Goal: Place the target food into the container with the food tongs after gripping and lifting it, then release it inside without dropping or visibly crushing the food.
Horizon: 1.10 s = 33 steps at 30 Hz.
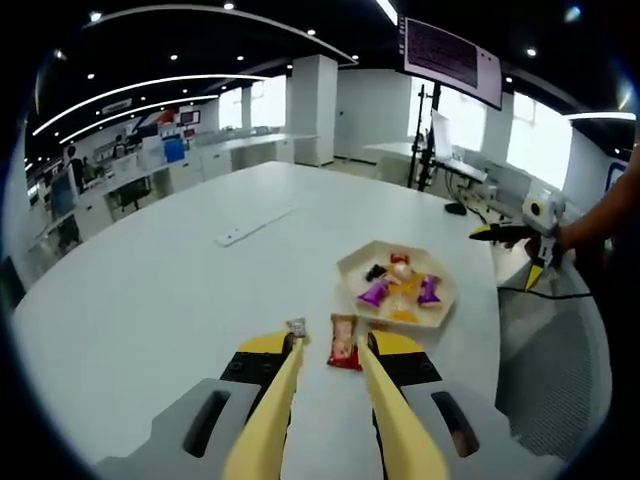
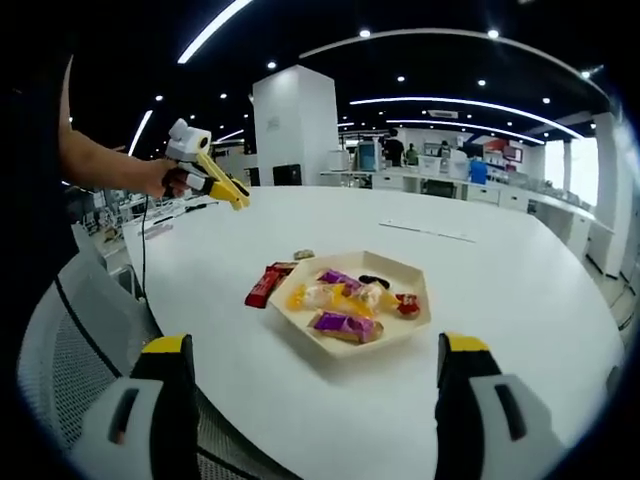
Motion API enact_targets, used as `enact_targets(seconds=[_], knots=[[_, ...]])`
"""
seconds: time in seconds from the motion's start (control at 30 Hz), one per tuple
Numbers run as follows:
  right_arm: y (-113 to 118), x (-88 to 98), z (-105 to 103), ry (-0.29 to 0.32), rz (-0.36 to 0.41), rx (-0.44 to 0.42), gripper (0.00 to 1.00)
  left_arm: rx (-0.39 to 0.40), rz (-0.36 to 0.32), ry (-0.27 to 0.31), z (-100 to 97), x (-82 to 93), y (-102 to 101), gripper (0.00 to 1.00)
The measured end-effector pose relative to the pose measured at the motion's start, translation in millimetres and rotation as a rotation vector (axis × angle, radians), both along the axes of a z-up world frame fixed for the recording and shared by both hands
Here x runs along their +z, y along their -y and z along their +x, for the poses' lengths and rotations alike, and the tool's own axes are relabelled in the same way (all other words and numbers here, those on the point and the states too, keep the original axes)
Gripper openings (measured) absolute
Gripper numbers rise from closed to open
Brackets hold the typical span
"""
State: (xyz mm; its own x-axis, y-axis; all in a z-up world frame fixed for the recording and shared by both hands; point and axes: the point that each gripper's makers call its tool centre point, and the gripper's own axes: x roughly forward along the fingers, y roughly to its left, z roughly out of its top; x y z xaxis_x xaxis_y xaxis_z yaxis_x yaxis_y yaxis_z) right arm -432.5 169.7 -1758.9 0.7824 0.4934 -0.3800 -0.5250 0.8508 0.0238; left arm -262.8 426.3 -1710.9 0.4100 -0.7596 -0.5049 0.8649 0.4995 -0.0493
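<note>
My left gripper (image 1: 330, 365) hangs low over the white worktop (image 1: 180, 290), yellow tongs clamped in it, tong arms spread apart w/ nothing between the tips. The red snack bar (image 1: 344, 341) lies flat on the worktop right ahead of the tong tips, in the gap between them; can't tell if a tip touches it. A small wrapped candy (image 1: 296, 326) sits just beside the bar, by the left tong tip. Beyond the bar is the hexagonal tray (image 1: 352, 268), pale, holding wrapped snacks incl. two purple-wrapped pieces (image 1: 374, 292) and a red-and-white one (image 1: 400, 266). A white power strip (image 1: 253, 226) lies further off on the worktop.

In the right gripper view, my right gripper's fingers (image 2: 170, 390) are wide apart, grasping nothing, held above the worktop edge near a mesh chair (image 2: 80, 350). The tray (image 2: 400, 330) is straight ahead, between the fingers' lines. The bar (image 2: 268, 284) lies outside the tray, just beside its left rim, apart from it. My other hand (image 2: 175, 180) holds the left gripper + tongs (image 2: 228, 190) up over the far side of the worktop.
</note>
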Motion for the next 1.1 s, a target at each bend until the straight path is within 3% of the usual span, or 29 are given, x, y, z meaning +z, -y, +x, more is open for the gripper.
enact_targets(seconds=[1.1], knots=[[9,-5.5,0,-0.036,-0.005,-0.051,1.00,0.054,0.033,-0.016,40.2,-41.0,34,0.26]])
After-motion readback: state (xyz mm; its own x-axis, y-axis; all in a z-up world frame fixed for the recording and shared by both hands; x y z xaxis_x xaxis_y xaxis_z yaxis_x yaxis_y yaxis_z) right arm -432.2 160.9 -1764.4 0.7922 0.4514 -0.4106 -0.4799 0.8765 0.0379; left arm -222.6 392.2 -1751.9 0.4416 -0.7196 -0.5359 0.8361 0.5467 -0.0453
